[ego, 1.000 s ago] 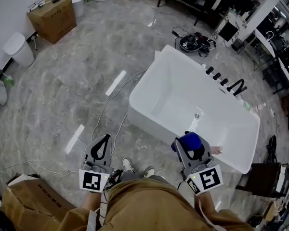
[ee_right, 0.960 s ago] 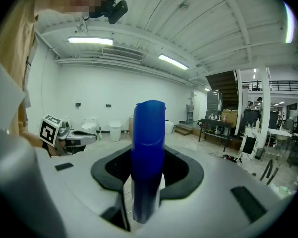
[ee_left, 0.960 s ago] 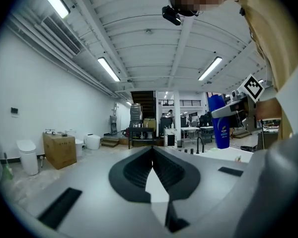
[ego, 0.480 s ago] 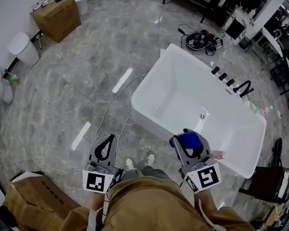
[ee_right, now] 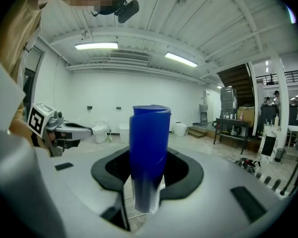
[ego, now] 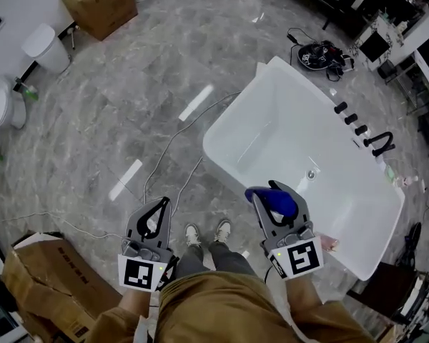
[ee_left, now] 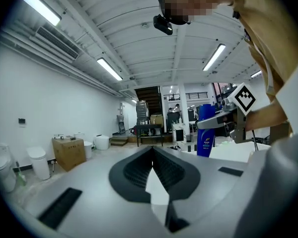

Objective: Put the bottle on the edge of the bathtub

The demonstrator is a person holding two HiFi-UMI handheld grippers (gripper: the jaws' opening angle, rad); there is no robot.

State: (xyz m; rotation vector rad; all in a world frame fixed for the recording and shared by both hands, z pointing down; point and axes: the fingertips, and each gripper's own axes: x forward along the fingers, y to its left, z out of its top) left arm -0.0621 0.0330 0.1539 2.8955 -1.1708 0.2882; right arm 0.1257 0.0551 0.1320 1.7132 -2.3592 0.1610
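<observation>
The right tongs (ego: 266,193) grip a blue bottle (ego: 280,203) by the near rim of the white bathtub (ego: 225,164). The left tongs (ego: 159,206), tips together, hang over the grey marble floor (ego: 121,106).

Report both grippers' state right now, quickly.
Left gripper: closed, nothing between its jaws.
Right gripper: closed on the blue bottle, held upright.

Head view: steeply down over bathtub (ego: 272,127). Gripper views: near-level, close, each sees other.
</observation>
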